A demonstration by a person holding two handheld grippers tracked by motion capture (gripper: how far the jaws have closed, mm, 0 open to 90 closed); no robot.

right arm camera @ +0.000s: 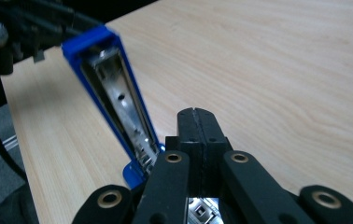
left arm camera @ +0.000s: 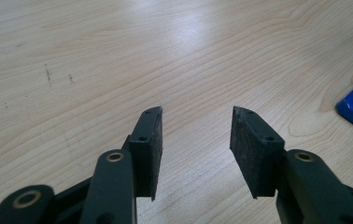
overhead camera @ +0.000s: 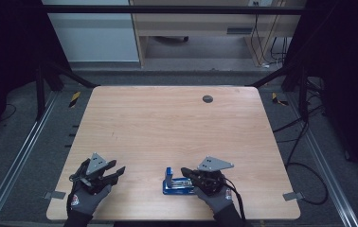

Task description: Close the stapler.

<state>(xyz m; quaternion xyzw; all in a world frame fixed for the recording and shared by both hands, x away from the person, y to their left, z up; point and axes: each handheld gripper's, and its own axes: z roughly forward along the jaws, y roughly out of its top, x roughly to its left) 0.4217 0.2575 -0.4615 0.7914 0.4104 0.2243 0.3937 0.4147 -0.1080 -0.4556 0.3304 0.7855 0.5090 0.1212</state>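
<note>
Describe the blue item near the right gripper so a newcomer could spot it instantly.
Start at the wooden table and go to its near edge, right of centre. There lies a blue stapler, its top arm swung upright, baring the metal channel; it is the table's one blue thing.

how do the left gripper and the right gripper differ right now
The left gripper has its jaws apart with only bare table between them; the right gripper has its jaws pressed shut, pad against pad. The left gripper sits away from the blue stapler, while the right gripper is right over the opened stapler. Both are black, two-jawed and held in gloved hands.
</note>
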